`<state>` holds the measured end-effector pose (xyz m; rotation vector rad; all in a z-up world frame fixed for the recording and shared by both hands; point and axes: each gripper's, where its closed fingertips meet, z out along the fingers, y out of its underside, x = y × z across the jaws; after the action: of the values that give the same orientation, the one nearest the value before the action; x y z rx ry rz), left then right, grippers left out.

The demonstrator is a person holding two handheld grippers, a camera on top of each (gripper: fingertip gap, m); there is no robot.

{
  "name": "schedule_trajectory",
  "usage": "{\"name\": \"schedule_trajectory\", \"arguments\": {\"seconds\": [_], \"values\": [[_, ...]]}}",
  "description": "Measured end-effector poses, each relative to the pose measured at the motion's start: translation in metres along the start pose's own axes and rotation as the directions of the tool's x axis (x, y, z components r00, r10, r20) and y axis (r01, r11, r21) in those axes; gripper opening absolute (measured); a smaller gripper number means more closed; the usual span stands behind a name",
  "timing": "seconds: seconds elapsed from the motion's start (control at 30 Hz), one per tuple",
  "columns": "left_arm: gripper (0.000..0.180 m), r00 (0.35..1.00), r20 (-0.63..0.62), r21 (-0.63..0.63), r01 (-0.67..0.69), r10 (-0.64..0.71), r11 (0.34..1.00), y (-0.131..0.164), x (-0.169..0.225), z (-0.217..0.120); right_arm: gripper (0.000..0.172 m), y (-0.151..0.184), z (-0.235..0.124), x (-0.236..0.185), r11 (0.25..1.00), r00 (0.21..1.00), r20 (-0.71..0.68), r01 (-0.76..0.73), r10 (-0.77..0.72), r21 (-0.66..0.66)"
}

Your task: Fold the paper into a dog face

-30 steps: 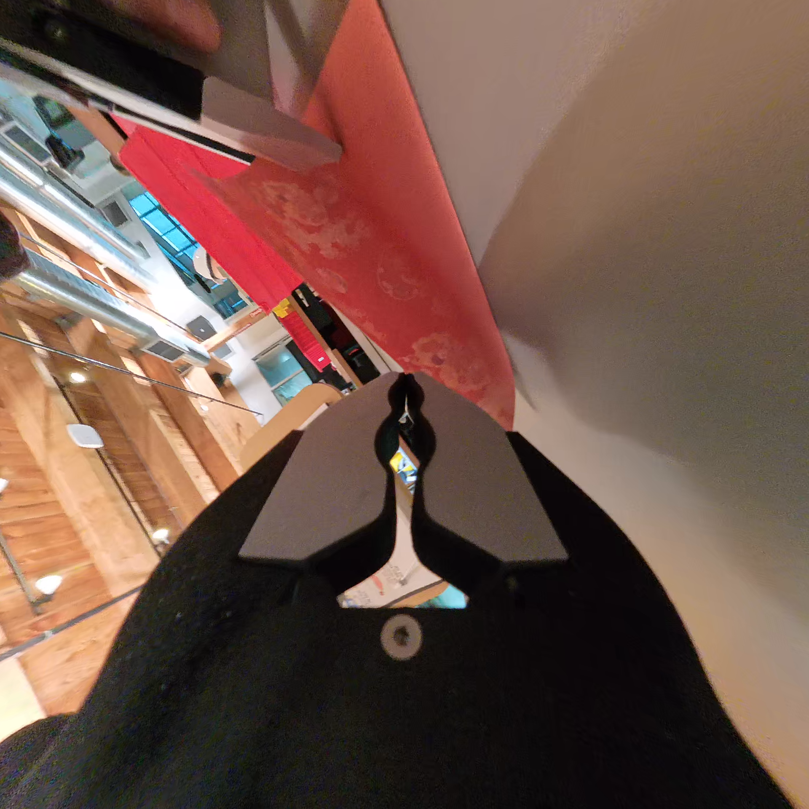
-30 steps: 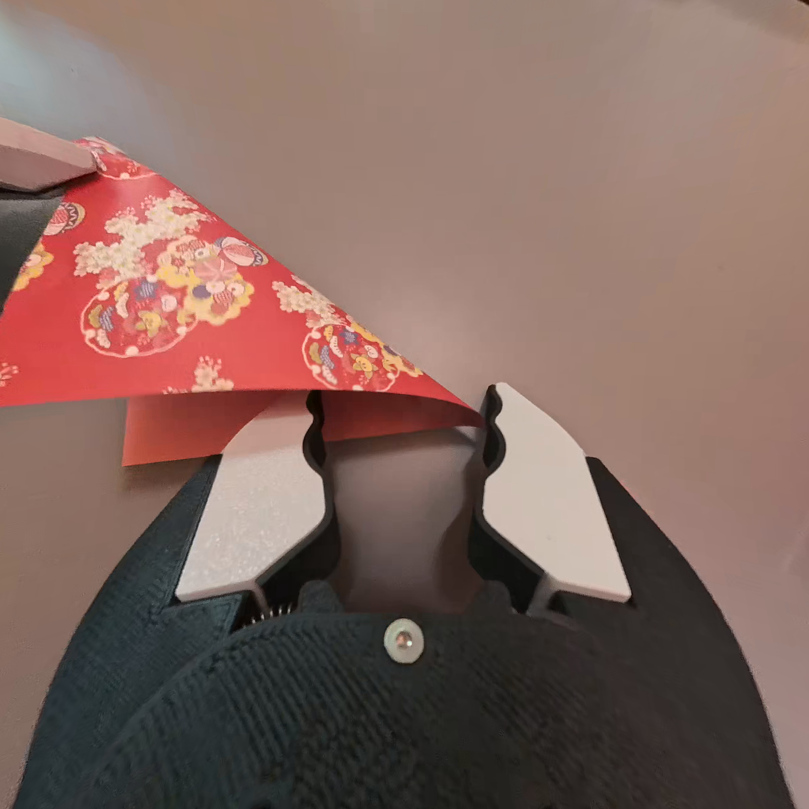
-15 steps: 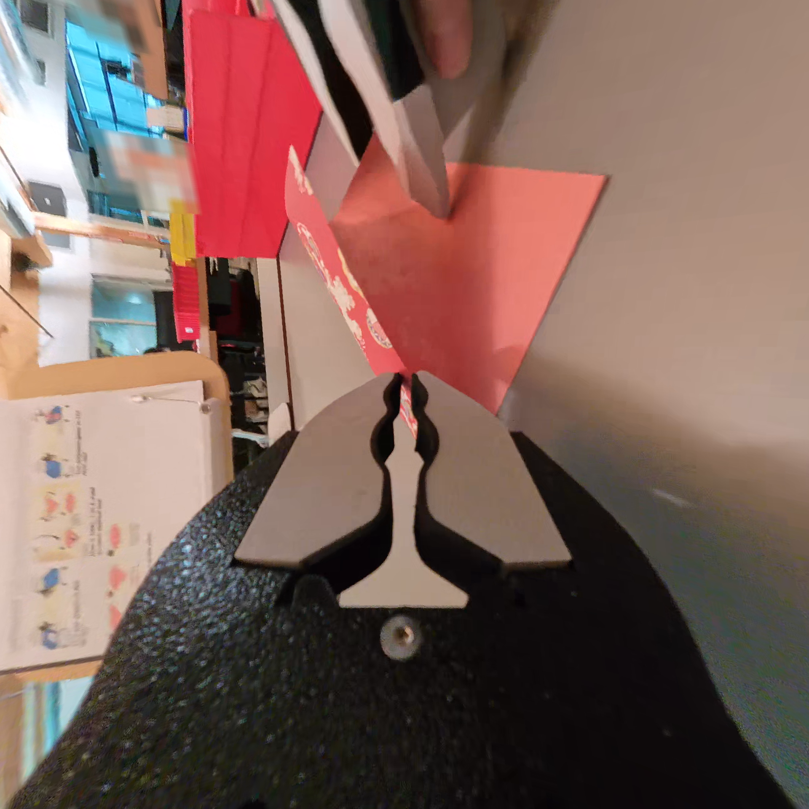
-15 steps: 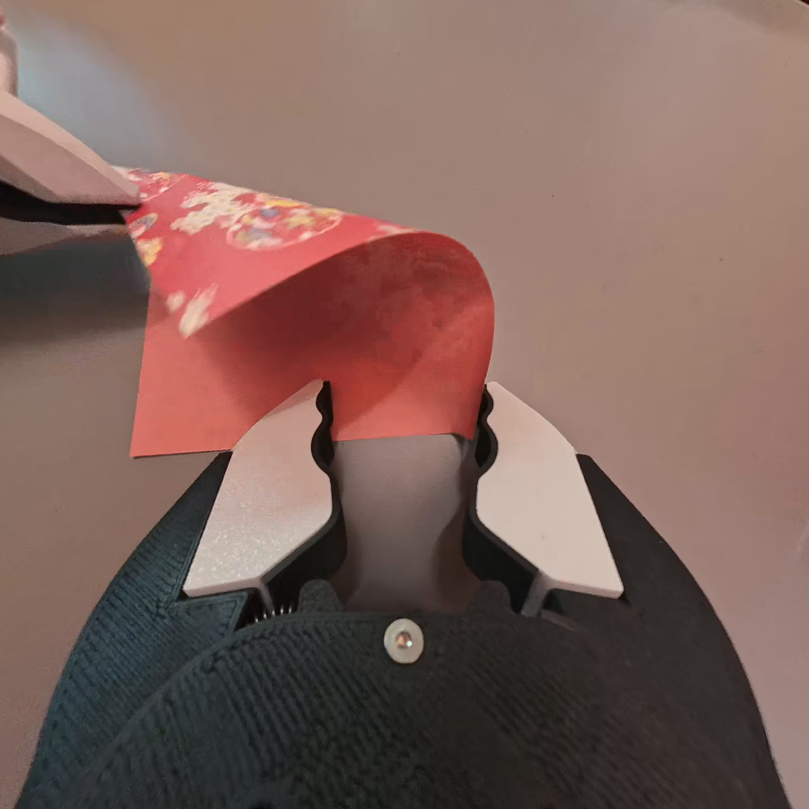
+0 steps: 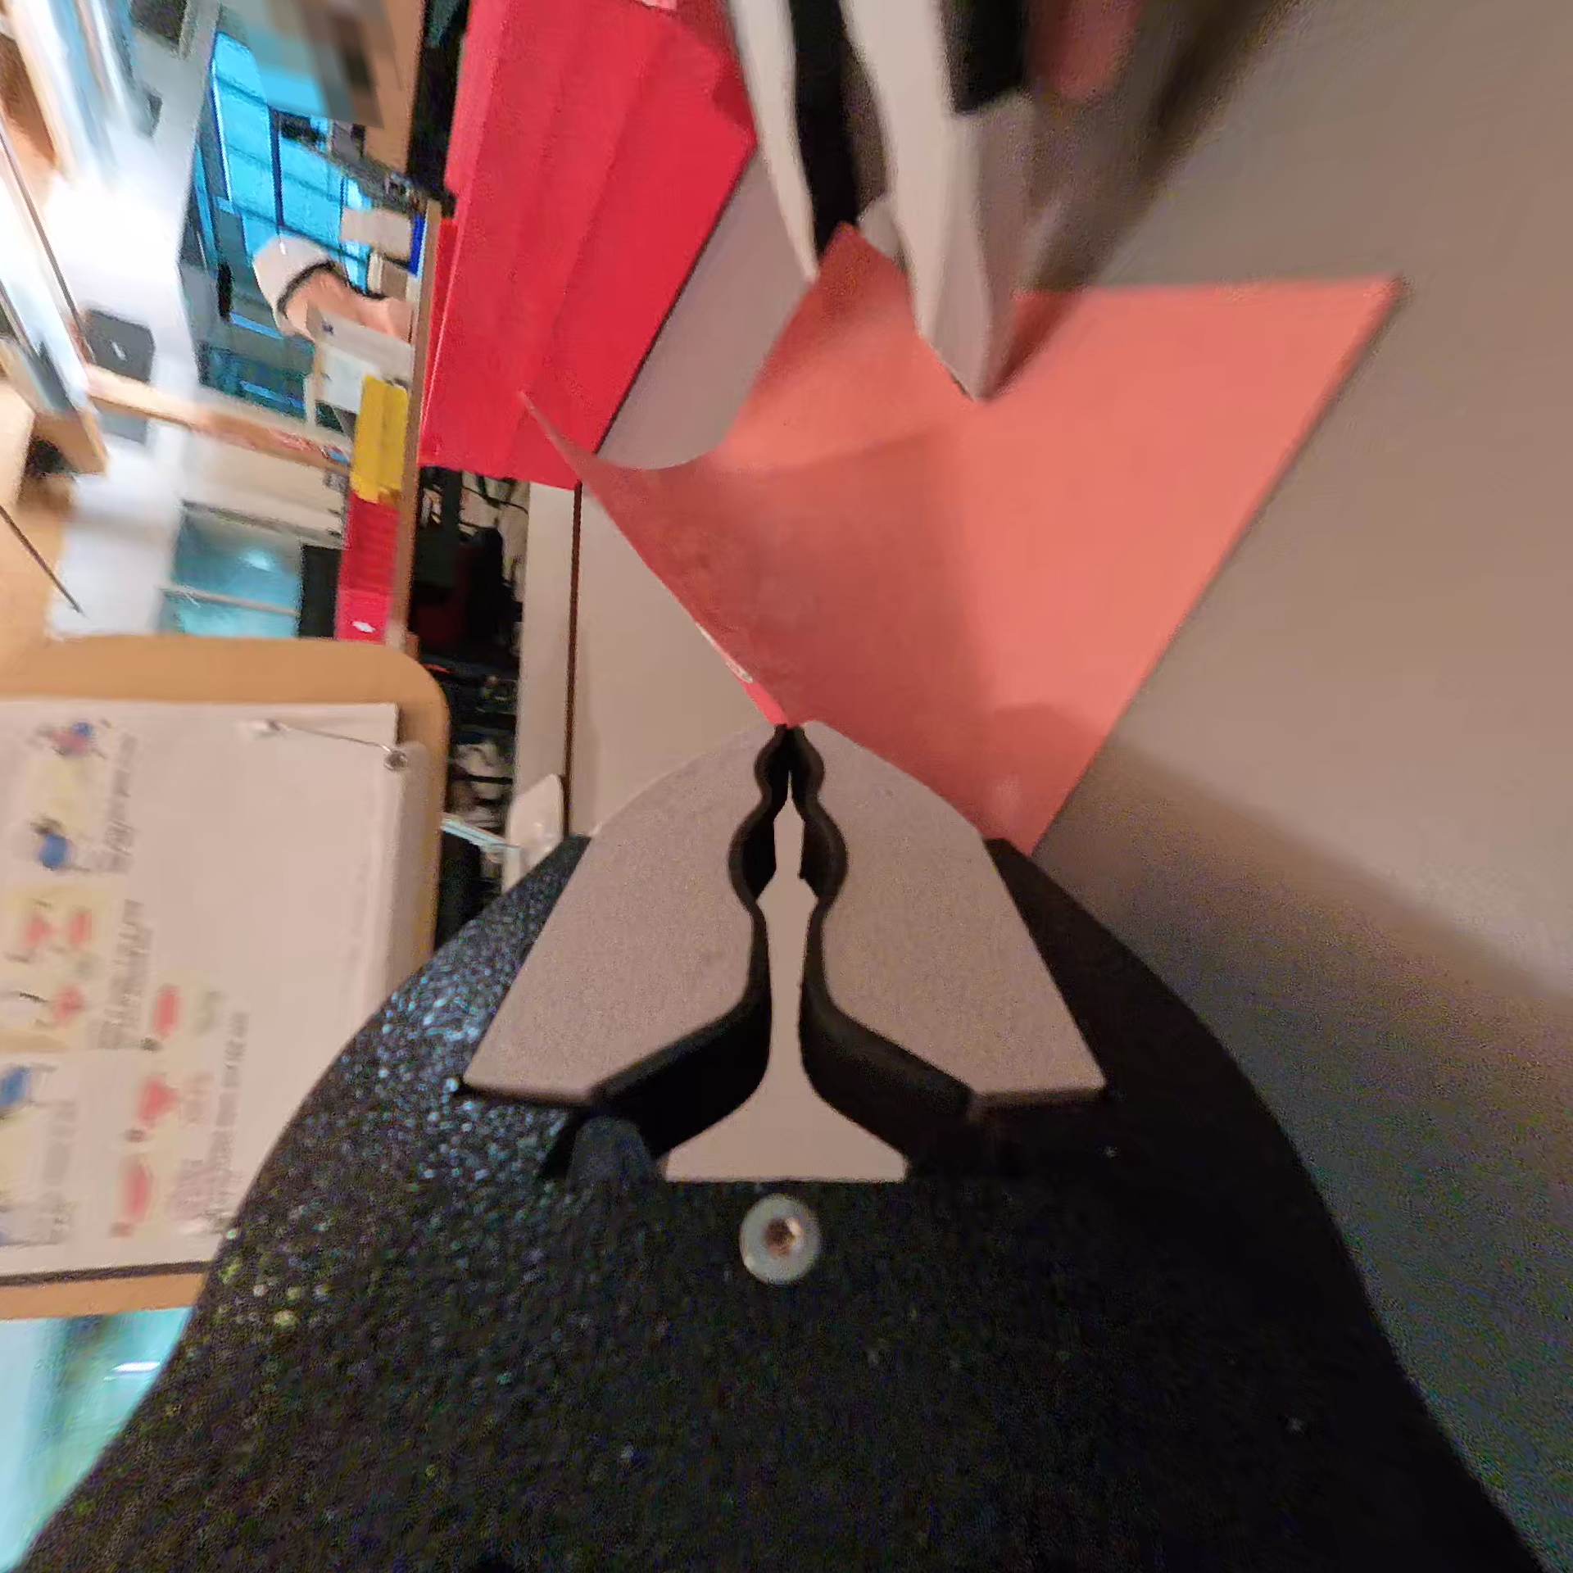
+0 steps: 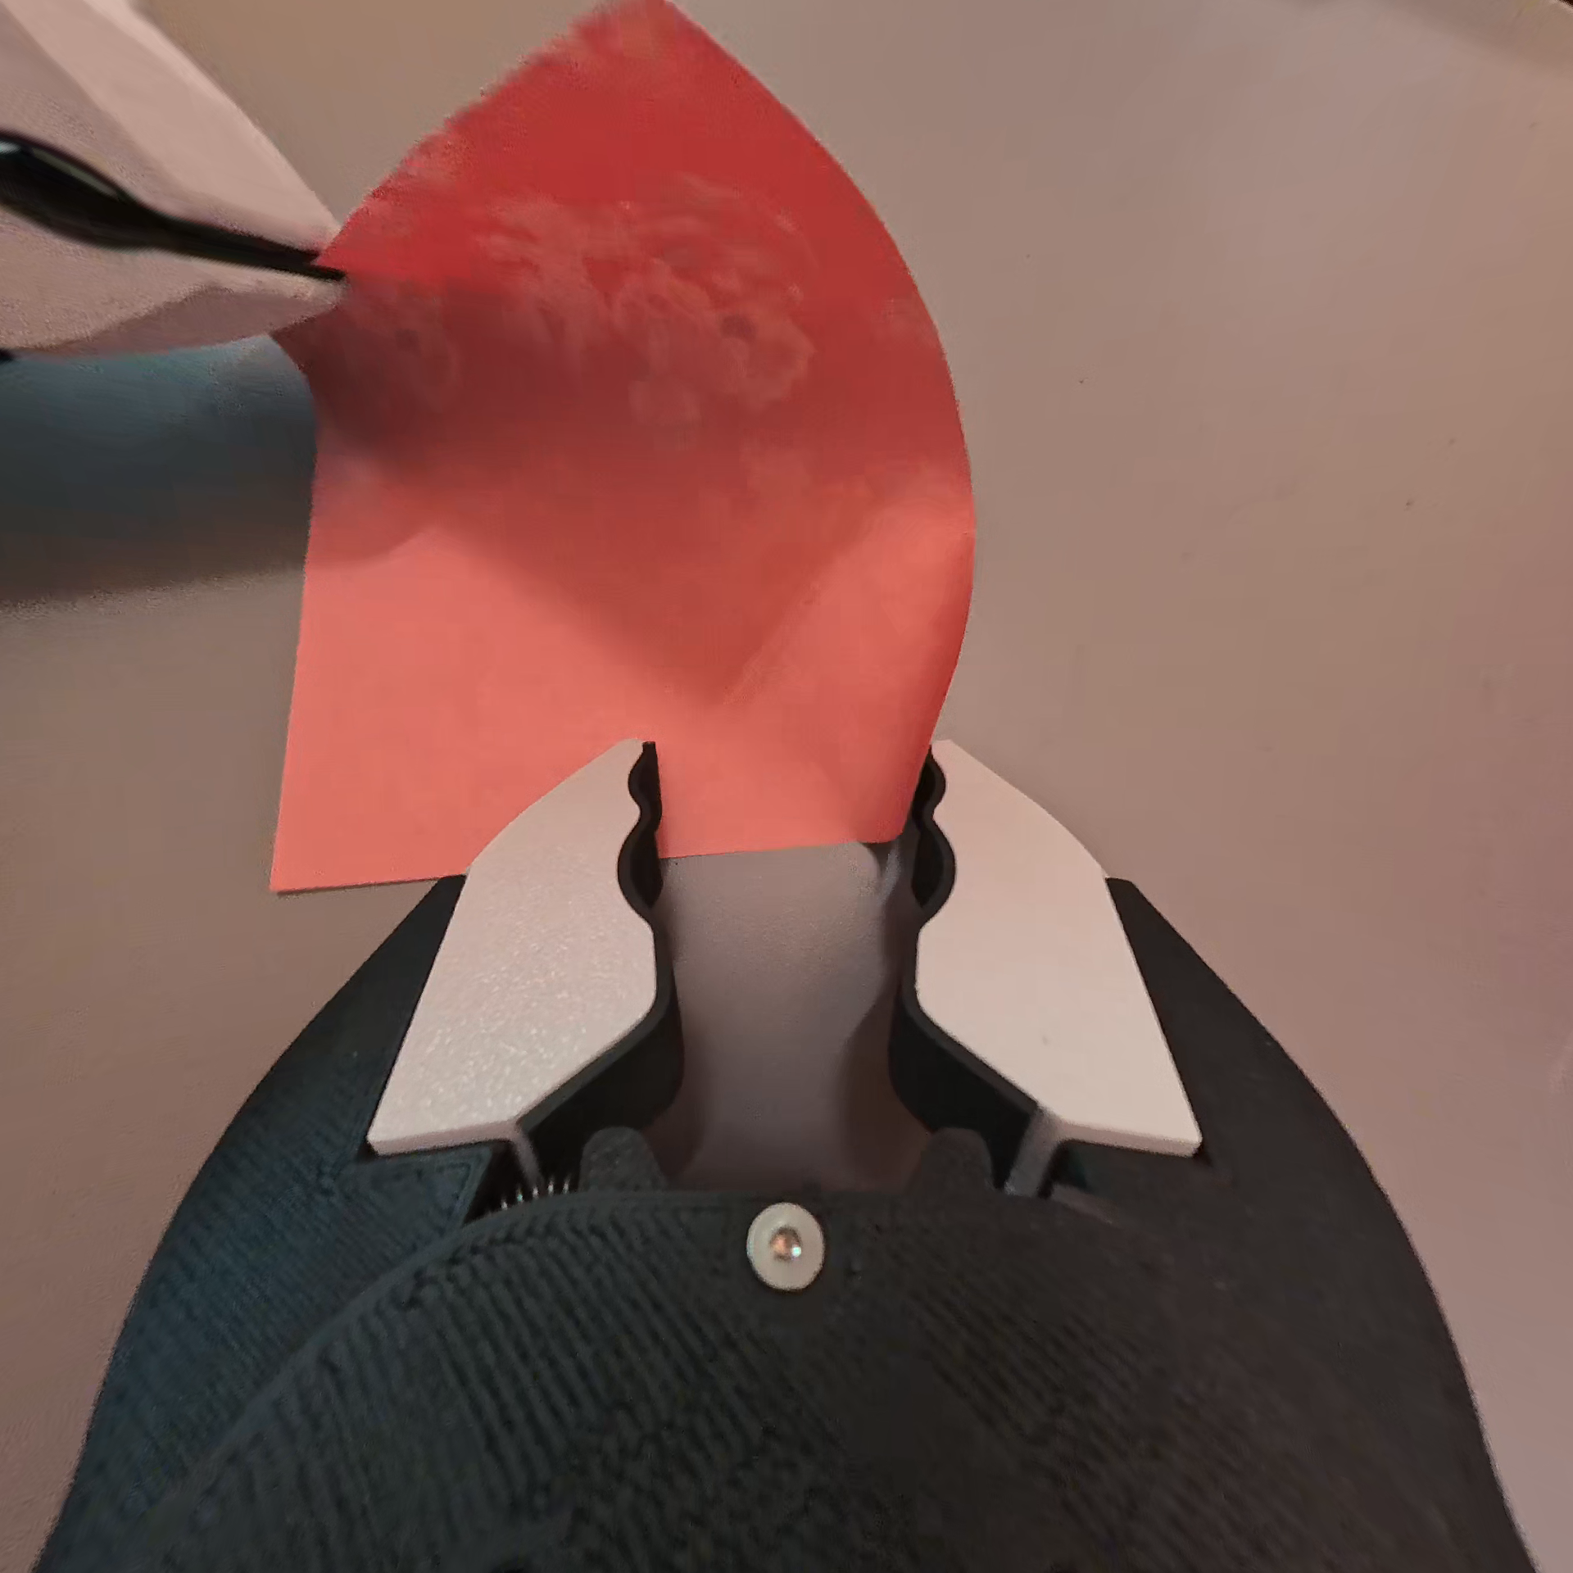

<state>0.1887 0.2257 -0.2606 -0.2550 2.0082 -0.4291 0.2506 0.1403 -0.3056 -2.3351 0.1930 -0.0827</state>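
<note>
While pinched at its corner, paper [image 5: 979,553] rises above left hand-held gripper [image 5: 790,739].

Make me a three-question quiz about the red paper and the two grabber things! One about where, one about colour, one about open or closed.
1. Where is the lifted part of the paper pinched?
A. at a corner, by the left hand-held gripper
B. in the middle, by a person's bare hand
C. nowhere, since it lies flat

2. What colour is the table under the paper?
A. bright blue
B. plain grey-beige
C. green

3. How do the fingers of the right hand-held gripper stand?
A. shut tight on a pencil
B. wide apart, over the paper's near edge
C. folded out of sight

Answers:
1. A, the closed tips meet on the raised corner.
2. B, the bare surface around the sheet is grey-beige.
3. B, a wide space shows between the two fingers.
</note>
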Motion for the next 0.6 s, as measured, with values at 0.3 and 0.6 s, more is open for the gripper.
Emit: {"name": "schedule_trajectory", "arguments": {"seconds": [0.3,0.6], "values": [[0.000,0.824,0.005,-0.075,-0.565,0.567,0.822,-0.016,0.043,-0.013,0.063,0.001,0.000,0.003,1.000,1.000,-0.022,-0.015,0.014,-0.003],[0.000,0.784,-0.141,-0.043,-0.615,0.605,0.787,-0.007,0.057,-0.010,0.068,0.004,-0.003,0.004,1.000,1.000,0.007,0.008,-0.008,-0.004]]}}
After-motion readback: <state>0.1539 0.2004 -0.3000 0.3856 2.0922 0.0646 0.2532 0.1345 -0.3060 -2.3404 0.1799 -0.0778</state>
